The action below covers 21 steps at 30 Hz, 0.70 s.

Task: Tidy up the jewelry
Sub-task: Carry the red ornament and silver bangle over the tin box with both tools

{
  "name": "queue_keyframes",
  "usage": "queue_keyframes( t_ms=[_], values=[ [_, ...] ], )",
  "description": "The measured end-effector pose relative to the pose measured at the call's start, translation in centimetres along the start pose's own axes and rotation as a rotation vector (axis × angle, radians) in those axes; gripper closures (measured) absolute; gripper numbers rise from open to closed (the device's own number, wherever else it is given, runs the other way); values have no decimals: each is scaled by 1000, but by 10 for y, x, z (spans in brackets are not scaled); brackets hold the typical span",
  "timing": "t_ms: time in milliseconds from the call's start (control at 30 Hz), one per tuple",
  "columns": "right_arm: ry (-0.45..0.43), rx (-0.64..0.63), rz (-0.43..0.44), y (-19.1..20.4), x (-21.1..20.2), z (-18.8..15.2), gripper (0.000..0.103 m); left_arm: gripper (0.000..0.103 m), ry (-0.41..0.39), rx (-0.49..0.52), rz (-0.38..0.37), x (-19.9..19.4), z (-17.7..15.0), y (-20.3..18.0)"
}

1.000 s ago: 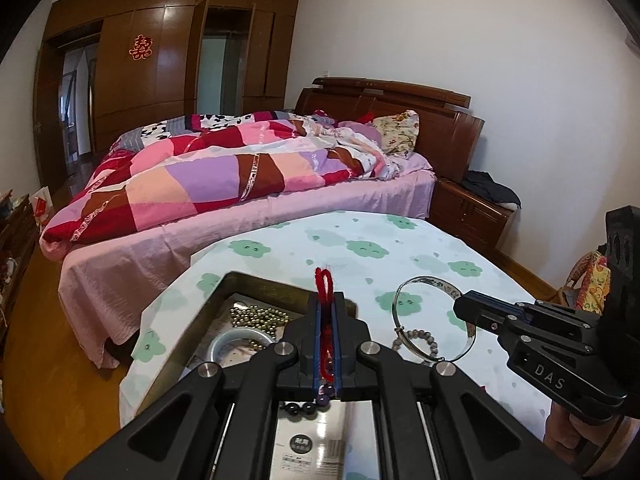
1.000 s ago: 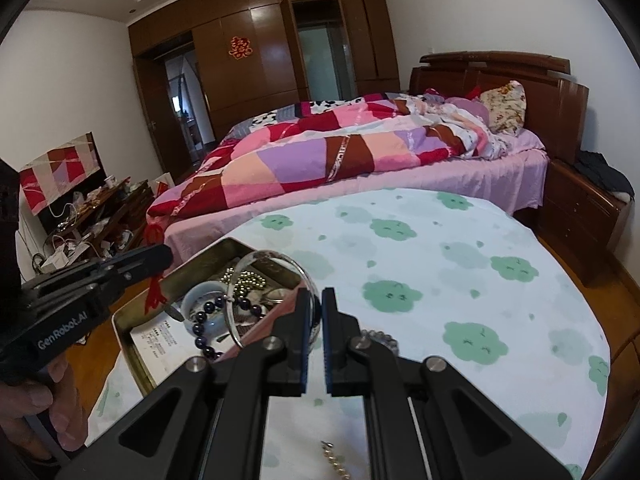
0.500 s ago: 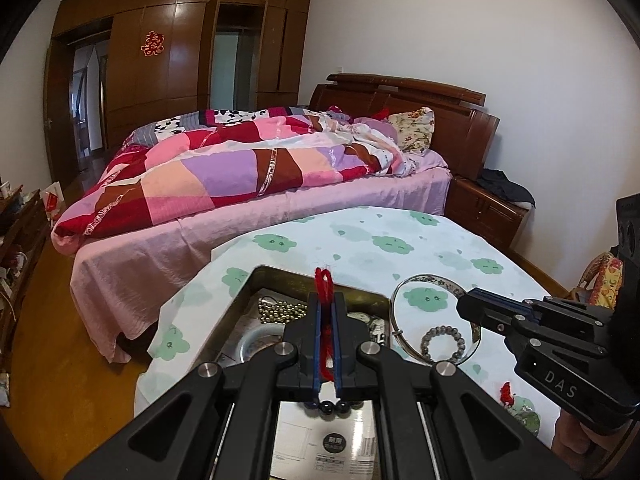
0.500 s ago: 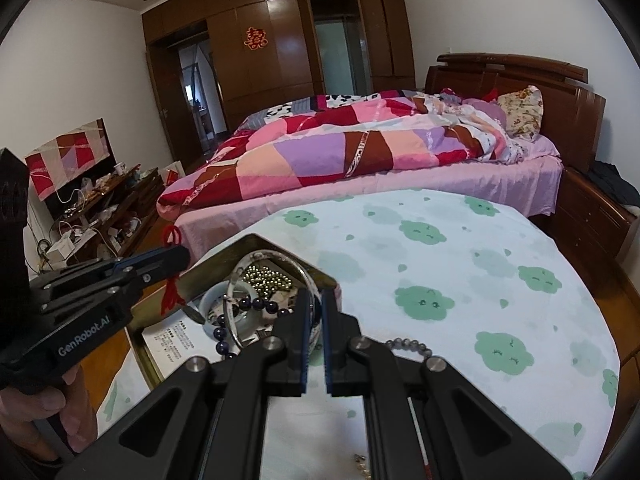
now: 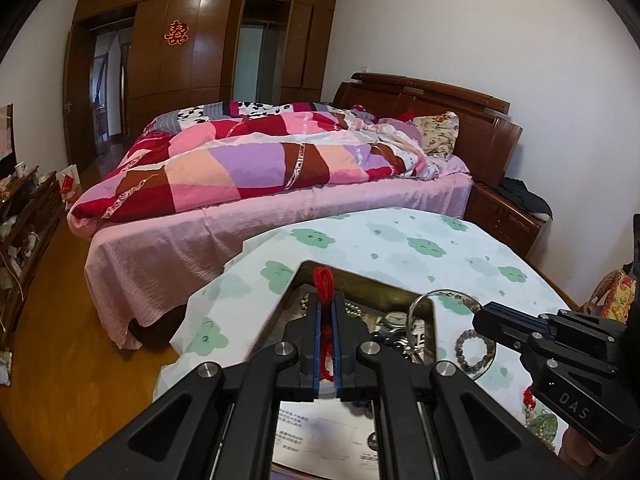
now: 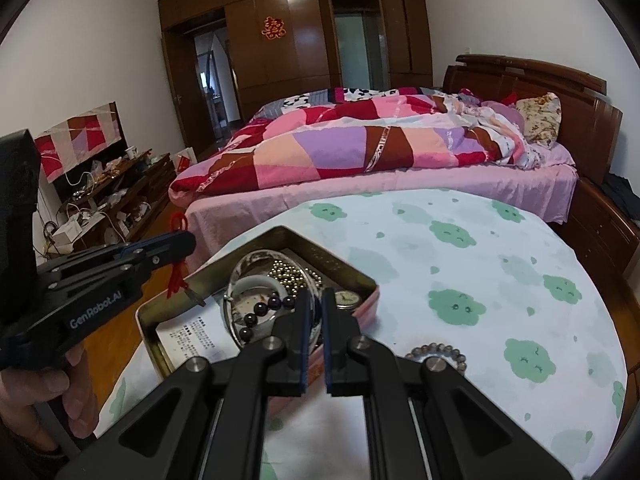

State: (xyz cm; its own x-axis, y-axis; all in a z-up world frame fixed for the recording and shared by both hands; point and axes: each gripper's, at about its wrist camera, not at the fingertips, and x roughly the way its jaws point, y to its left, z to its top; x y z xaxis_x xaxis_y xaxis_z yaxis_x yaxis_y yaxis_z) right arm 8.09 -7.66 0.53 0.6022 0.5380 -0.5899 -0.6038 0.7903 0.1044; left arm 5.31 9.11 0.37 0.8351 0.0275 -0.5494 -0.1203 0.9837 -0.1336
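My left gripper (image 5: 327, 320) is shut on a red cord (image 5: 323, 283) that loops out above its tips. In the right wrist view it (image 6: 188, 240) hangs at the left over the near corner of the open tin (image 6: 360, 280), with the cord's red tassel (image 6: 176, 280) dangling below. My right gripper (image 6: 314, 300) is shut on a thin silver bangle (image 6: 264, 254), held upright over the tin. From the left wrist the bangle (image 5: 412, 312) stands at the tin's right corner (image 5: 384, 286). A grey bead bracelet (image 6: 436, 350) lies on the tablecloth right of the tin.
The tin holds a gold bead string (image 6: 288, 274), dark beads (image 6: 260, 312), a pale bangle (image 6: 256, 282), a watch (image 6: 346, 300) and a printed leaflet (image 6: 188, 336). The round table (image 6: 480, 272) has a green-cloud cloth. A bed (image 6: 360, 152) stands beyond. A hand (image 6: 36, 392) grips the left handle.
Both grippers have shifted left across the table, still shut on the cord and the bangle. The bangle, earlier over the cloth beside the tin, now stands over the tin.
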Motion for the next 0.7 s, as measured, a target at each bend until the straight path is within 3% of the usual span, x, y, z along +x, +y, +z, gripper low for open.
queue_keyframes(
  t_ms=[700],
  values=[
    [106, -60, 21, 25, 31, -15, 96, 100, 98, 12, 31, 25, -17, 6]
  ],
)
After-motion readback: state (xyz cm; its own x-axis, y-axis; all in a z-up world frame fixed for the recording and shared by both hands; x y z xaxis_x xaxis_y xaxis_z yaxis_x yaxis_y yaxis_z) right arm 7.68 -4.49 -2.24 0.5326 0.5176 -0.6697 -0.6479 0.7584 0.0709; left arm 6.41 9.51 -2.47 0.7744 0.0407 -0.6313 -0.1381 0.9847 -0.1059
